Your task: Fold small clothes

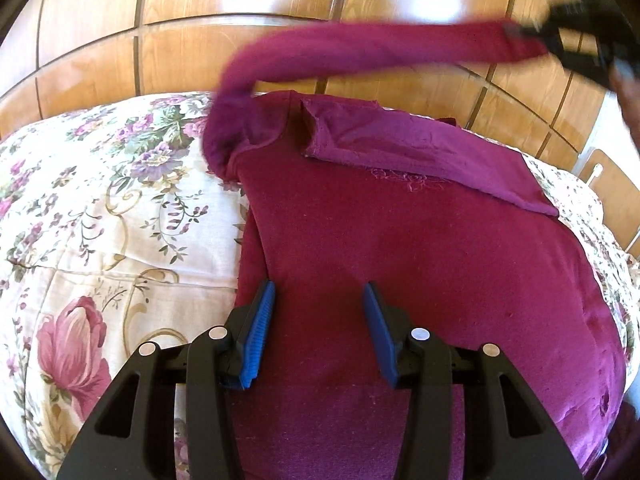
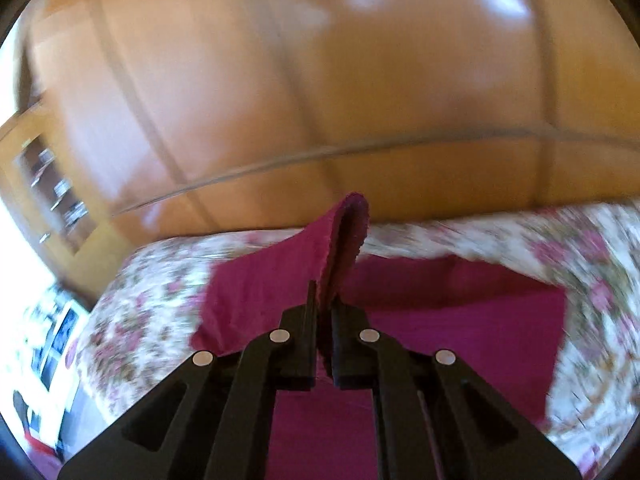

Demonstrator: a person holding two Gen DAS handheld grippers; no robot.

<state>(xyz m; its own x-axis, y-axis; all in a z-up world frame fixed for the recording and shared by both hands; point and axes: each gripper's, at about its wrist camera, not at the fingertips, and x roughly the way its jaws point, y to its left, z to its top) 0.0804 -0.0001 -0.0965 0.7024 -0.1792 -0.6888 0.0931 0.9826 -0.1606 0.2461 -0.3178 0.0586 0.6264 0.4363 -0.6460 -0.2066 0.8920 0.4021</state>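
Observation:
A magenta long-sleeved top (image 1: 400, 280) lies flat on a floral bedspread (image 1: 100, 208). One sleeve (image 1: 420, 148) is folded across its chest. The other sleeve (image 1: 380, 48) is stretched up in the air toward the upper right, where my right gripper (image 1: 532, 34) is shut on its cuff. In the blurred right wrist view, the right gripper (image 2: 324, 300) pinches that cuff (image 2: 348, 232), which sticks up past the fingertips, above the top's body (image 2: 460, 320). My left gripper (image 1: 320, 300) stands open just over the top's lower body, with nothing pinched between its blue pads (image 1: 260, 320).
Glossy wooden panelling (image 1: 240, 52) rises behind the bed. A wooden shelf unit (image 2: 52, 188) stands far left in the right wrist view. A light wooden piece of furniture (image 1: 600, 180) sits off the bed's right edge. Bedspread (image 2: 152, 304) shows on both sides of the top.

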